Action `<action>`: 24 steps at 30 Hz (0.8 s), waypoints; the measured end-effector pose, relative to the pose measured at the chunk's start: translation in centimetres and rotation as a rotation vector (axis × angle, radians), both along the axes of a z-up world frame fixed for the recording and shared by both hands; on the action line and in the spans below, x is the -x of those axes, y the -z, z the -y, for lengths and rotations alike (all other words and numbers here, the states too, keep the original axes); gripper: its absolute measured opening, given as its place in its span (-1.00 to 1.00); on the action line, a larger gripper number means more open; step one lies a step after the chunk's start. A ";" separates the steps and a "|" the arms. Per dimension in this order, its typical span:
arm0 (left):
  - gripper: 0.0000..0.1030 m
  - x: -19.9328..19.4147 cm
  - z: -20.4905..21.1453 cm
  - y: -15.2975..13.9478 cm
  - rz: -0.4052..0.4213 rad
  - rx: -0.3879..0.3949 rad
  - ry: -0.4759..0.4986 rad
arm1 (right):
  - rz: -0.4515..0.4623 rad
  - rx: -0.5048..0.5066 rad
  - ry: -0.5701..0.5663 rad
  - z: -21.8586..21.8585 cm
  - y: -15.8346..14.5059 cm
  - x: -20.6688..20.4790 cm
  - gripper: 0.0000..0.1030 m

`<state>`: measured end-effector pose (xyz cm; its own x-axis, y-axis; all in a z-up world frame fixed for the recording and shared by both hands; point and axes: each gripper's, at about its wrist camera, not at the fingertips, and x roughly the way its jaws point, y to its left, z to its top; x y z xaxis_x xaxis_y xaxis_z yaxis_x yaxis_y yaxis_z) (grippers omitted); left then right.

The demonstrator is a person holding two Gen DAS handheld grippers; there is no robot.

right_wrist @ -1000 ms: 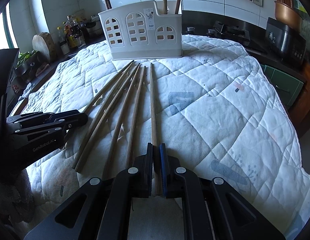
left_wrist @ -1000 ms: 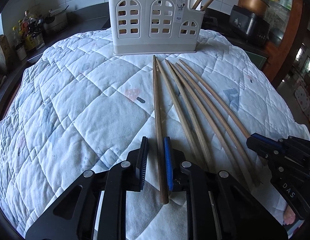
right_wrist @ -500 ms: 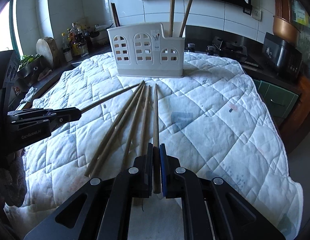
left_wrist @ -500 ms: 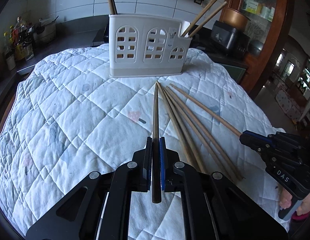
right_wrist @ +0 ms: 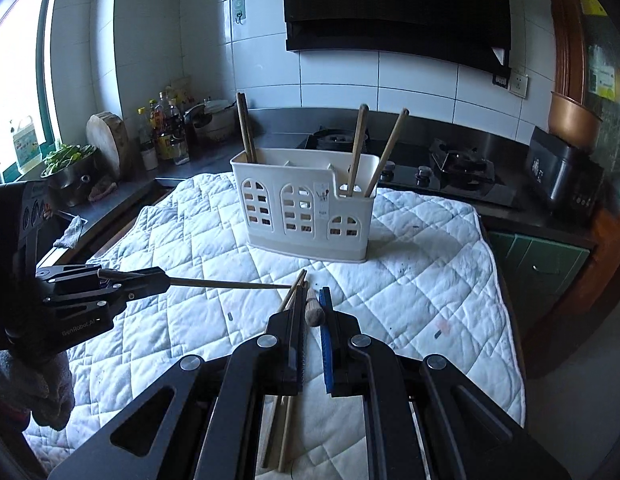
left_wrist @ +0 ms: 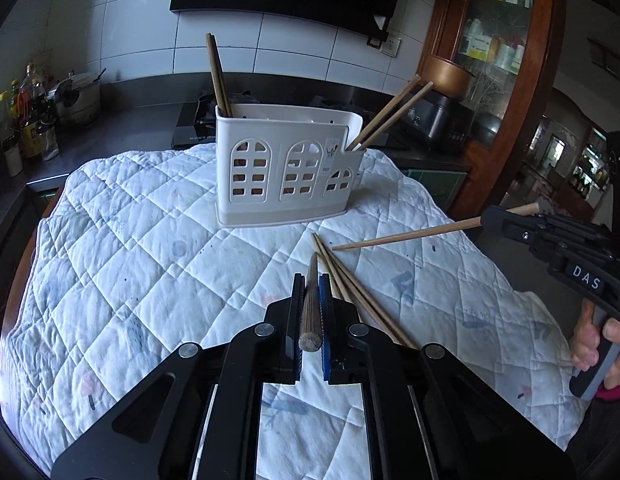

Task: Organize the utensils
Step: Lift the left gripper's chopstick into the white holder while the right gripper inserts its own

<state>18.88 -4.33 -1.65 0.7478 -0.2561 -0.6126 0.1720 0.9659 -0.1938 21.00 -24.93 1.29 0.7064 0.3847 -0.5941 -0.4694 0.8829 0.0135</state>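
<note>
A white plastic utensil holder [left_wrist: 288, 164] [right_wrist: 306, 208] stands at the far side of the quilted cloth [left_wrist: 130, 264]. A dark pair of chopsticks [left_wrist: 218, 76] leans in its left end and two lighter chopsticks [left_wrist: 389, 112] in its right end. My left gripper [left_wrist: 310, 280] [right_wrist: 150, 280] is shut on a dark chopstick [left_wrist: 310, 312] [right_wrist: 230, 284], lifted off the cloth. My right gripper [right_wrist: 311, 296] [left_wrist: 509, 224] is shut on a light chopstick [right_wrist: 313, 308] [left_wrist: 405, 236], also raised. Three loose chopsticks [left_wrist: 349, 280] [right_wrist: 294, 292] lie between the grippers.
A gas stove [right_wrist: 449, 168] and dark counter run behind the cloth. Bottles [right_wrist: 162, 136] and a pot stand at the back left, a dark cooker [right_wrist: 557, 172] at the right. The cloth's right edge [right_wrist: 505, 280] drops off. A person's hand [left_wrist: 593, 344] grips the right handle.
The left jaws closed on the dark chopstick. Both grippers rose and lifted their chopsticks off the cloth; the views tilted up toward the holder and wall.
</note>
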 end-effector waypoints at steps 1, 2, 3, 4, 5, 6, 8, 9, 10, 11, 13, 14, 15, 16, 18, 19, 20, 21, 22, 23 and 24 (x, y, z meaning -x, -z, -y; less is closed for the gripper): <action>-0.89 -0.2 -0.1 -0.4 0.005 -0.009 0.002 | 0.005 0.007 -0.002 -0.1 -0.5 -0.3 -0.87; -0.89 -0.4 -0.2 -0.8 0.010 -0.018 0.004 | 0.007 0.012 -0.007 -0.3 -1.0 -0.7 -0.87; -0.89 -0.6 -0.2 -1.3 0.020 -0.026 0.007 | 0.008 0.014 -0.012 -0.4 -1.6 -1.0 -0.87; -0.89 -0.8 -0.3 -1.8 0.026 -0.033 0.011 | 0.014 0.019 -0.013 -0.5 -2.2 -1.3 -0.87; -0.89 -1.1 -0.5 -2.3 0.031 -0.040 0.014 | 0.023 0.027 -0.015 -0.7 -3.0 -1.6 -0.87; -0.89 -1.4 -0.6 -2.8 0.034 -0.046 0.015 | 0.028 0.028 -0.018 -0.7 -3.7 -1.9 -0.87; -0.89 -2.1 -1.0 -3.5 0.036 -0.054 0.015 | 0.039 0.025 -0.022 -0.8 -5.4 -2.6 -0.87; -0.89 -2.5 -1.2 -4.0 0.036 -0.056 0.016 | 0.046 0.031 -0.023 -0.9 -6.3 -2.9 -0.87; -0.89 -2.8 -1.3 -4.3 0.036 -0.058 0.017 | 0.055 0.037 -0.023 -1.1 -7.1 -3.1 -0.87; -0.89 -3.1 -1.4 -4.6 0.035 -0.061 0.018 | 0.061 0.043 -0.024 -1.1 -7.9 -3.4 -0.87; -0.89 -3.8 -1.8 -5.4 0.035 -0.067 0.021 | 0.069 0.051 -0.027 -1.3 -9.6 -4.1 -0.87; -0.89 -4.1 -2.0 -5.9 0.038 -0.068 0.022 | 0.072 0.051 -0.029 -1.4 -10.5 -4.5 -0.87; -0.89 -4.4 -2.1 -6.4 0.042 -0.071 0.022 | 0.075 0.046 -0.029 -1.4 -11.3 -4.8 -0.87; -0.89 -4.6 -2.2 -6.9 0.049 -0.071 0.023 | 0.076 0.042 -0.030 -1.4 -11.9 -5.0 -0.87; -0.89 -4.9 -2.5 -8.3 0.069 -0.074 0.027 | 0.087 0.037 -0.030 -1.5 -13.1 -5.4 -0.87; -0.89 -5.0 -2.5 -9.0 0.083 -0.078 0.028 | 0.095 0.043 -0.026 -1.6 -13.5 -5.6 -0.87; -0.89 -5.0 -2.7 -9.8 0.098 -0.082 0.027 | 0.102 0.052 -0.015 -1.7 -13.8 -5.9 -0.87; -0.89 -5.1 -2.8 -10.7 0.115 -0.084 0.024 | 0.100 0.056 -0.010 -1.8 -14.0 -6.3 -0.87; -0.89 -5.2 -2.9 -11.4 0.130 -0.084 0.021 | 0.094 0.056 -0.005 -1.8 -14.1 -6.7 -0.87; -0.89 -5.3 -3.0 -12.2 0.146 -0.086 0.019 | 0.087 0.061 0.002 -1.9 -14.1 -7.2 -0.87; -0.89 -5.5 -3.1 -13.1 0.165 -0.092 0.015 | 0.085 0.068 0.010 -1.9 -14.0 -7.6 -0.87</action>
